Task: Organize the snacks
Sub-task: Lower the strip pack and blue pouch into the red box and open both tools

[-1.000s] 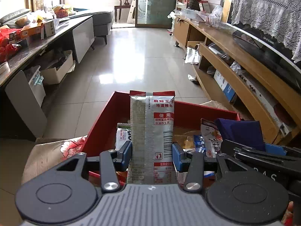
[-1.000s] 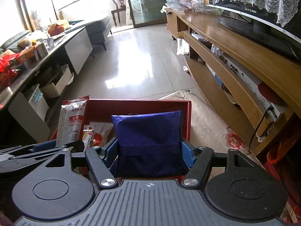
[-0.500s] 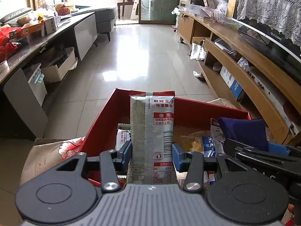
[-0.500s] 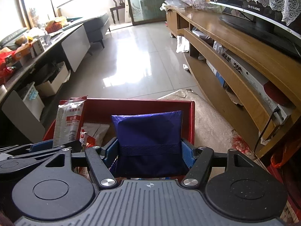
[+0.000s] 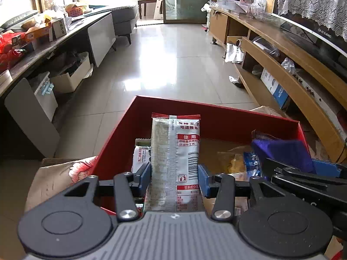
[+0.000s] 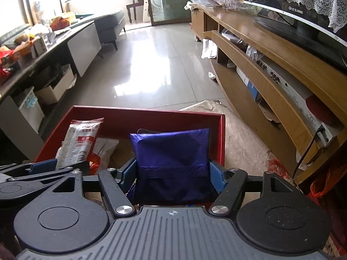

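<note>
Seemingly both grippers (image 5: 174,174) (image 6: 173,173) downward-tilted over box (image 5: 227,117)

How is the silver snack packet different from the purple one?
The silver packet is tall and narrow with printed words and a barcode; the purple packet is wide, plain and puffy. The left gripper pinches the silver one; the right gripper's jaws are opening around the purple one. Both stand upright over the red box.

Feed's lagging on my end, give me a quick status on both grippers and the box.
Left gripper shut on silver snack packet. Right gripper jaws opening, purple pouch between them. Both over red box, other snacks inside; nothing blocking.
</note>
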`<state>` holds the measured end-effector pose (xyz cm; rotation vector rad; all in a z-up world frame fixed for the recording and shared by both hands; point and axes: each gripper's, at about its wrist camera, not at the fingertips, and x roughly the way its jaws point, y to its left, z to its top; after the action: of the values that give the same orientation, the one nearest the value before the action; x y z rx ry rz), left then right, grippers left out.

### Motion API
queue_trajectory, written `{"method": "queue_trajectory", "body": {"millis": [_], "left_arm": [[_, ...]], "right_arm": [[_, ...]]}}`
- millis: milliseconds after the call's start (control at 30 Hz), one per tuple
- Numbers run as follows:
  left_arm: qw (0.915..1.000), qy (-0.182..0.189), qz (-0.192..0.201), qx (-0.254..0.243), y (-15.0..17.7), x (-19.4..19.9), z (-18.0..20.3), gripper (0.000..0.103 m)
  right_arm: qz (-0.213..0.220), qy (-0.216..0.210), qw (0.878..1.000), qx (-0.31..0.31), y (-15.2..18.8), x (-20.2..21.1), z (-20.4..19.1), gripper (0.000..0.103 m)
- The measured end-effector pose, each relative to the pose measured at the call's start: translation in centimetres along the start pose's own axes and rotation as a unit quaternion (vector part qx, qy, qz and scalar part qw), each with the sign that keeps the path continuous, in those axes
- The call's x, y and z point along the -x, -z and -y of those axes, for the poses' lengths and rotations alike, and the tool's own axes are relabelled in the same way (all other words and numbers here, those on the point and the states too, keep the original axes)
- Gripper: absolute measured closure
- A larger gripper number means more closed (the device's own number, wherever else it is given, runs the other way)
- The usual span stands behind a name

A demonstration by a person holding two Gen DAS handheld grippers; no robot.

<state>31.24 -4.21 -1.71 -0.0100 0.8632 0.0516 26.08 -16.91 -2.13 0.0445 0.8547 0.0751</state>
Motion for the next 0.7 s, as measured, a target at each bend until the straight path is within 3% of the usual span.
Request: {"method": "queue_trajectory", "body": {"millis": [267,467,700], "left_arm": [[0.9999,0.005,0.001,0.01,-0.2,0.6,-0.7,0.051],[0.9999,0.008,0.009,0.011,-0.2,2.0,-0.9,0.043],[0.9997,0.005,0.022,0.011,0.2,4.2,-1.9,0.04]], "right_arm": [[0.001,-0.004,1.0,-0.006,-0.2,0.3,0.4,0.017],[0.014,-0.005,1.0,-0.013,-0.4,1.4,0.7,0.016],[0.026,0.004,1.0,-0.013,-0.6,2.9,0.6,0.015]]}}
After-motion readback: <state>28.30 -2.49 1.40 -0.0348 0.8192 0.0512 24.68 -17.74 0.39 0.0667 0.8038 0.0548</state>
